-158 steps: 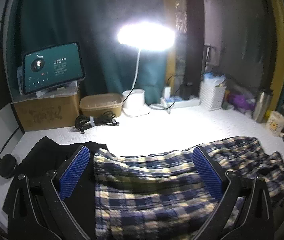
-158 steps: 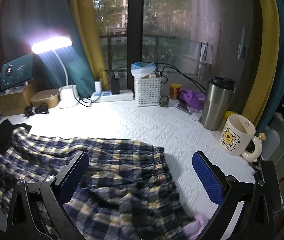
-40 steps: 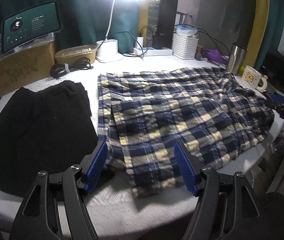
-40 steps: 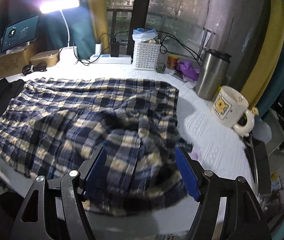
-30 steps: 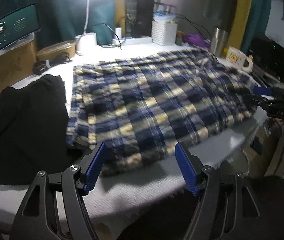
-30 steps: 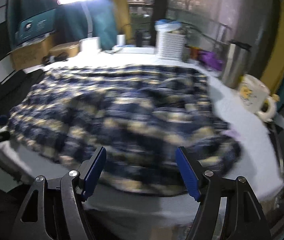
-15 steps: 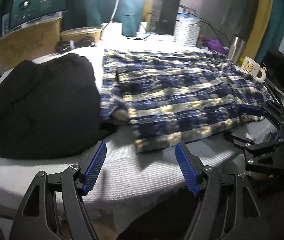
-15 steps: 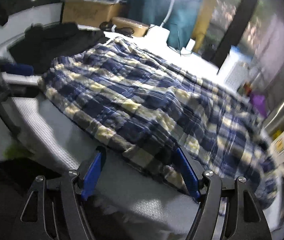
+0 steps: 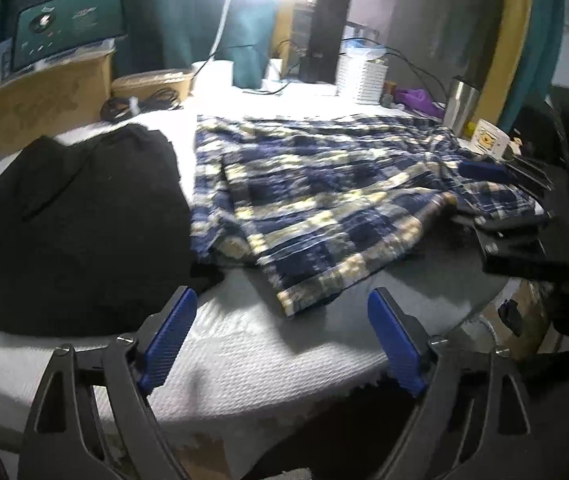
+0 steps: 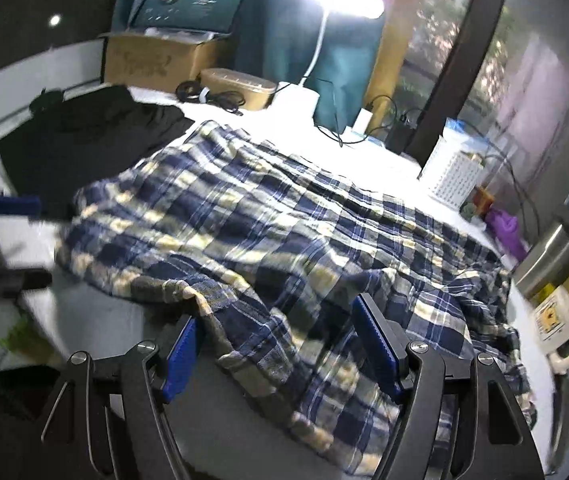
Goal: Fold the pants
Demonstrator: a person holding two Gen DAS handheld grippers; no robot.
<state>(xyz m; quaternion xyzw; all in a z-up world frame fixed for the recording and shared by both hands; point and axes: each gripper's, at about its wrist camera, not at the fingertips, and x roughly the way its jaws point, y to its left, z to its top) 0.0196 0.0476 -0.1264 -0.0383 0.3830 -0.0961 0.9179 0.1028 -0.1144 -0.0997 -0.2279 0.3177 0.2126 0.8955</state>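
Plaid pants (image 9: 324,196) spread flat mid-tabletop (image 9: 268,360), hem corner at near edge. Left gripper (image 9: 282,338) wide, empty, just short of hem corner. Right gripper (image 10: 282,354) wide, straddling rumpled near-edge fabric. Black garment (image 9: 68,216) beside pants.

You've got bare white table (image 9: 244,360) along the near edge to slide in. A black garment (image 9: 68,216) crowds the left, and the mug (image 10: 556,320) and steel tumbler (image 10: 544,260) block the right.
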